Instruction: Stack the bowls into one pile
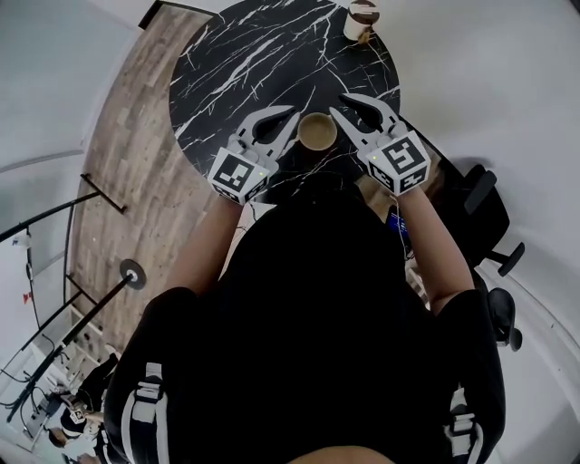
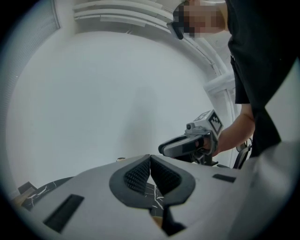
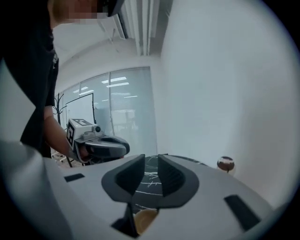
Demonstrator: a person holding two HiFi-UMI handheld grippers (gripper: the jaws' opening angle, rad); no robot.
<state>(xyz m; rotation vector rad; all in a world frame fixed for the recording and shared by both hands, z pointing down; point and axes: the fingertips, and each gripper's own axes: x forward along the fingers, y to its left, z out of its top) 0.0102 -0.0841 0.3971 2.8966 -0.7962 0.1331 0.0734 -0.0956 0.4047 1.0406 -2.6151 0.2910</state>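
A tan bowl (image 1: pixel 317 131) sits on the round black marble table (image 1: pixel 236 63) near its front edge, between my two grippers, which hover above the table. The left gripper (image 1: pixel 292 115) is just left of the bowl, its jaws shut with the pad tips touching and nothing in them (image 2: pixel 150 158). Just right of the bowl, the right gripper (image 1: pixel 338 103) has a gap between its pads and holds nothing (image 3: pixel 151 161). A sliver of the tan bowl (image 3: pixel 145 219) shows below the right jaws. A small white-and-brown vessel (image 1: pixel 361 20) stands at the table's far edge.
A black office chair (image 1: pixel 489 213) stands right of the table. Wooden flooring (image 1: pixel 118 181) and metal stands (image 1: pixel 100 195) lie to the left. The person's body hides the near table edge. White walls surround the far side.
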